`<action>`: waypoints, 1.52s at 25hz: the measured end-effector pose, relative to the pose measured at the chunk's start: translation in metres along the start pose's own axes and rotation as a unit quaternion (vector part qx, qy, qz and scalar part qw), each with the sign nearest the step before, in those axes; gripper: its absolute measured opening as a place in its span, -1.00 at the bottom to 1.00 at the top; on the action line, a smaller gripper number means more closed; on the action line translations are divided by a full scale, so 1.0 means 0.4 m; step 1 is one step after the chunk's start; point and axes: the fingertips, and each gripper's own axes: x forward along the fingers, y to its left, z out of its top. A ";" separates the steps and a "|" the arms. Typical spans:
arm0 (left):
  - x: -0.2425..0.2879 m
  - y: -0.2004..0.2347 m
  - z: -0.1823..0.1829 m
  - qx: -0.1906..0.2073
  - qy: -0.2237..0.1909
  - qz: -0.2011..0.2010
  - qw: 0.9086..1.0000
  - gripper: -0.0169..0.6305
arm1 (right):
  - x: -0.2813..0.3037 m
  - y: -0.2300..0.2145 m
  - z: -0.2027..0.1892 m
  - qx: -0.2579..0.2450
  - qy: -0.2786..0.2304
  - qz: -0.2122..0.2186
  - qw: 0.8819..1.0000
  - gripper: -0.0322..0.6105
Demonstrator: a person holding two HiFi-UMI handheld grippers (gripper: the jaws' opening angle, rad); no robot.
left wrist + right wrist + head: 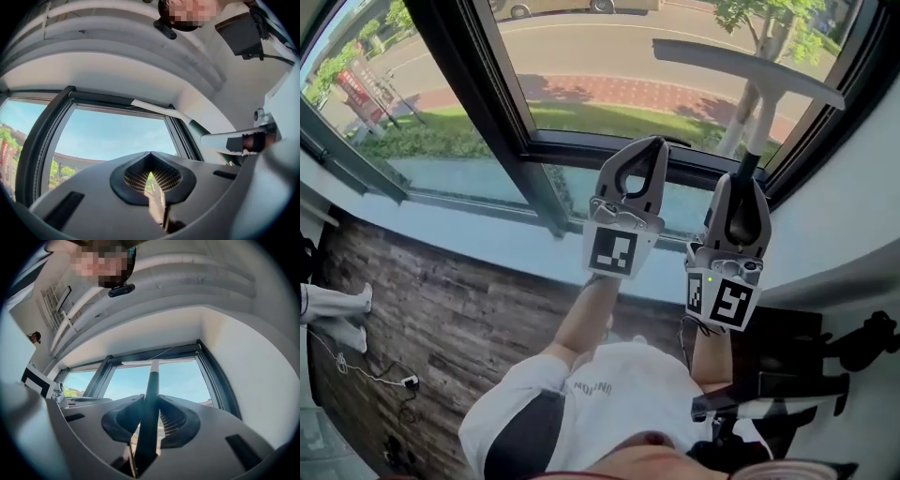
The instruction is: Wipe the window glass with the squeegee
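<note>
My right gripper (748, 180) is shut on the dark handle of the squeegee (761, 112). Its pale T-shaped blade (741, 67) lies against the window glass (619, 56) near the pane's right side. In the right gripper view the squeegee handle (150, 404) runs up between the jaws to the blade (154, 362) at the top of the window glass (183, 378). My left gripper (649, 148) is raised beside it on the left, shut with nothing held. The left gripper view shows its jaws (151, 177) closed, with the squeegee (159, 110) off to the upper right.
A dark window frame (581, 148) borders the pane, with a thick mullion (469, 84) to the left. A pale sill (469, 230) runs below, then a wood-look floor (441, 309). A cable and plug (403, 382) lie on the floor. Dark equipment (806, 375) stands at the right.
</note>
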 end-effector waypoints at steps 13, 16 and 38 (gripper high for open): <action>0.002 0.174 -0.030 -0.042 -0.018 -0.030 0.998 -0.97 | 0.073 0.107 -0.038 -0.034 0.002 -0.056 0.998 -0.61; 0.010 0.183 -0.043 -0.045 -0.019 -0.032 0.998 -0.97 | 0.087 0.114 -0.054 -0.036 0.009 -0.055 0.998 -0.61; 0.170 0.191 -0.115 -0.030 -0.014 -0.003 0.999 -0.97 | 0.234 -0.053 -0.128 -0.027 -0.008 -0.045 0.999 -0.61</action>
